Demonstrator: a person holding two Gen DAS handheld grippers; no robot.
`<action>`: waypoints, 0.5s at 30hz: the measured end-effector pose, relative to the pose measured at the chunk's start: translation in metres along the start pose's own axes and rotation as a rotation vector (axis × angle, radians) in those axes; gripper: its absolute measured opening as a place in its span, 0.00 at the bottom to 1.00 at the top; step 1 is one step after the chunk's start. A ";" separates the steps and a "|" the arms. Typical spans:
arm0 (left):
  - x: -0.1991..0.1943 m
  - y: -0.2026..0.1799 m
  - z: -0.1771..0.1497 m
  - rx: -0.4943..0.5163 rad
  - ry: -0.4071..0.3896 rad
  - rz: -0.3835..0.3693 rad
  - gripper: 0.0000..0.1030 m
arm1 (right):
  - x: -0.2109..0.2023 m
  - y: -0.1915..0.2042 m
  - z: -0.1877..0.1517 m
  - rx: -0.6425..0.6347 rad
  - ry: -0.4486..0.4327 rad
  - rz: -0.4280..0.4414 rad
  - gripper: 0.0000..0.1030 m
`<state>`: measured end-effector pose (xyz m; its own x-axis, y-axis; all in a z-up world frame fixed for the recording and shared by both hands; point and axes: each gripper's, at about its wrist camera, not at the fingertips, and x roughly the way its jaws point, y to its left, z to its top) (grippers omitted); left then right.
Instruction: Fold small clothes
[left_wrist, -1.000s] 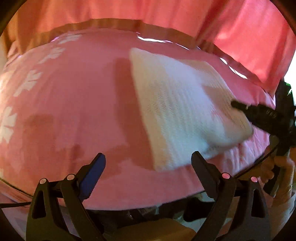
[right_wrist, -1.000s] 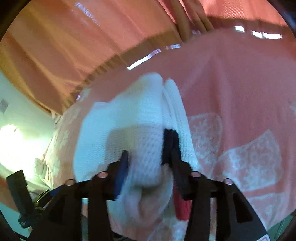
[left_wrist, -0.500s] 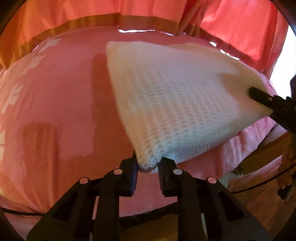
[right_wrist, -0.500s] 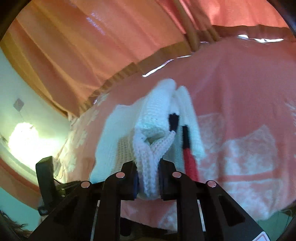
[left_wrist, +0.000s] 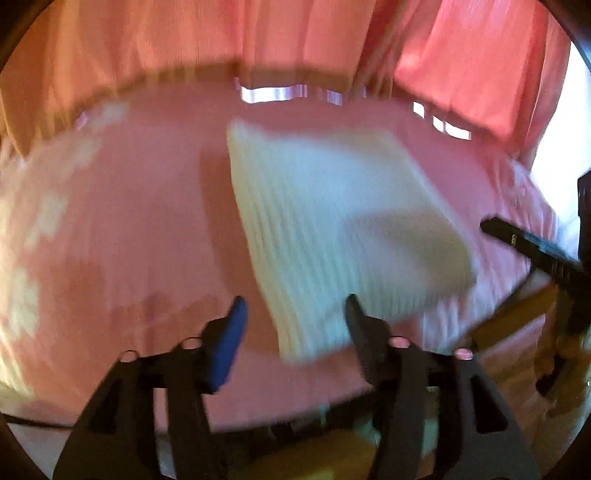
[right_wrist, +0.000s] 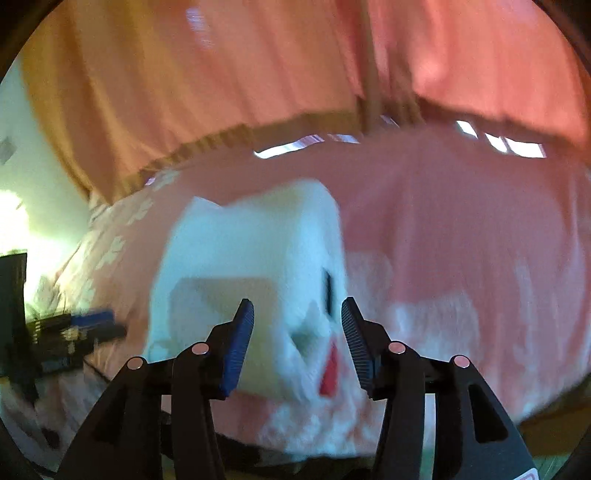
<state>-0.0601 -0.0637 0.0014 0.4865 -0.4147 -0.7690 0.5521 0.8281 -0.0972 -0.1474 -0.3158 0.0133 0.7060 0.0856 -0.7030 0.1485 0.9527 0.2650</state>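
A white waffle-knit garment (left_wrist: 332, 229) lies folded flat on the pink bedspread (left_wrist: 129, 221). My left gripper (left_wrist: 295, 325) is open and empty, its jaws straddling the garment's near corner. In the right wrist view the same garment (right_wrist: 251, 251) lies folded, with a small red tag (right_wrist: 330, 373) at its near edge. My right gripper (right_wrist: 297, 332) is open and empty just in front of that edge. The right gripper also shows at the right edge of the left wrist view (left_wrist: 532, 247). Both views are blurred by motion.
The pink bedspread has white flower prints (right_wrist: 118, 251). Pink-orange curtains (left_wrist: 295, 37) hang behind the bed. The left gripper shows at the left edge of the right wrist view (right_wrist: 74, 328). The bed's near edge lies just below both grippers.
Half a second ago both grippers were shut on the garment and held it lifted. Now both have opened and the garment lies flat, folded on the bed.
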 end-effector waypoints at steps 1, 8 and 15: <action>-0.002 -0.001 0.010 -0.003 -0.018 0.012 0.54 | 0.003 0.010 0.008 -0.058 -0.008 -0.002 0.31; 0.051 -0.026 0.050 0.067 -0.059 0.116 0.69 | 0.068 0.023 0.034 -0.212 0.087 -0.031 0.11; 0.098 -0.004 0.041 0.020 0.011 0.134 0.72 | 0.102 -0.008 0.019 -0.178 0.150 -0.102 0.05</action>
<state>0.0132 -0.1228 -0.0475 0.5496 -0.2963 -0.7811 0.4958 0.8682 0.0195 -0.0632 -0.3201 -0.0475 0.5809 0.0162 -0.8138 0.0796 0.9939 0.0766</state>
